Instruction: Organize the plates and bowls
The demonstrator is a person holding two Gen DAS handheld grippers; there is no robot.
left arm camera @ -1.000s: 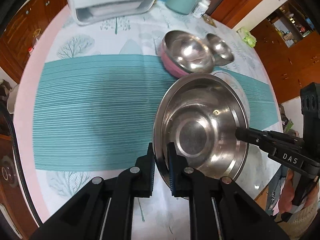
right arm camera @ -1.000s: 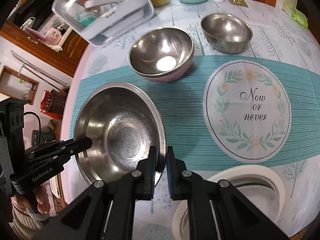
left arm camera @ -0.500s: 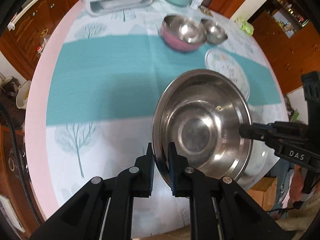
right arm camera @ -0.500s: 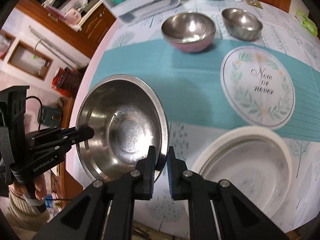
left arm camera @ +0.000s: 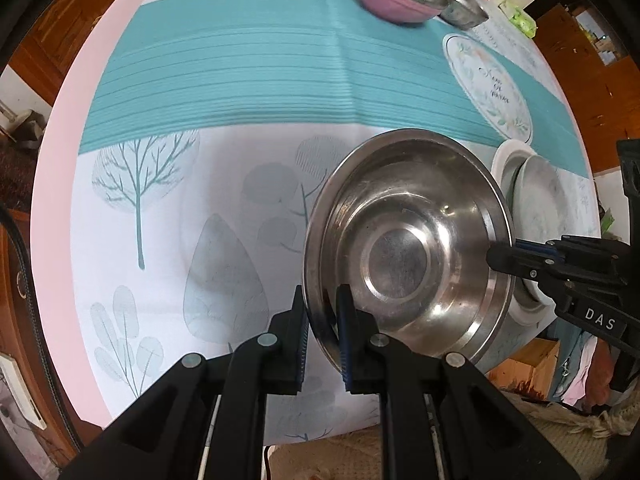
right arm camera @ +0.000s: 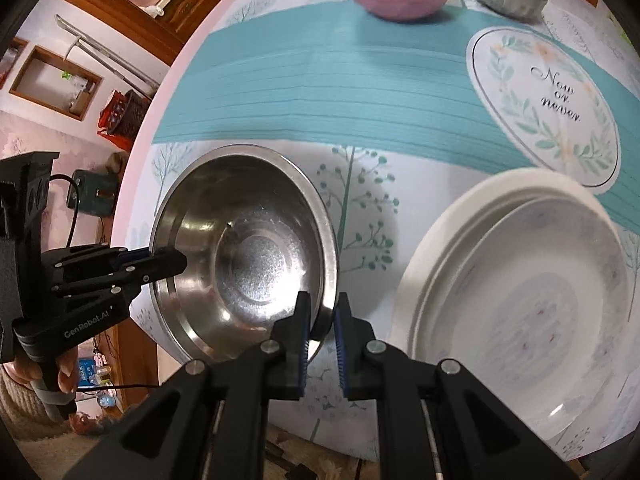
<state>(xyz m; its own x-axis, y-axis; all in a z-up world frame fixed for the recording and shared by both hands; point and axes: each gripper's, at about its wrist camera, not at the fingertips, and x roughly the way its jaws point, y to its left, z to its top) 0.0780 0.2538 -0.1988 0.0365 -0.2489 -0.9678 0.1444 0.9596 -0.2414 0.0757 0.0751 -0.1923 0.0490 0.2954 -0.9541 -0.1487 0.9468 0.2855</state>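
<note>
Steel is what both my tools are clamped on: my left tool (left arm camera: pixel 322 332) pinches the near rim of the wide steel bowl (left arm camera: pixel 408 248), and my right tool (right arm camera: pixel 320 328) pinches the opposite rim, each nearly closed on the thin edge. Between them the bowl hangs tilted above the counter (left arm camera: pixel 208 184). Just right of it sit the stacked white plates (right arm camera: pixel 520 296).

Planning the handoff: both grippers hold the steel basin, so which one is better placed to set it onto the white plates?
Right, probably. The right gripper clamps the steel basin on the rim facing the stacked white plates; the left gripper grips the far rim, away from them.
</note>
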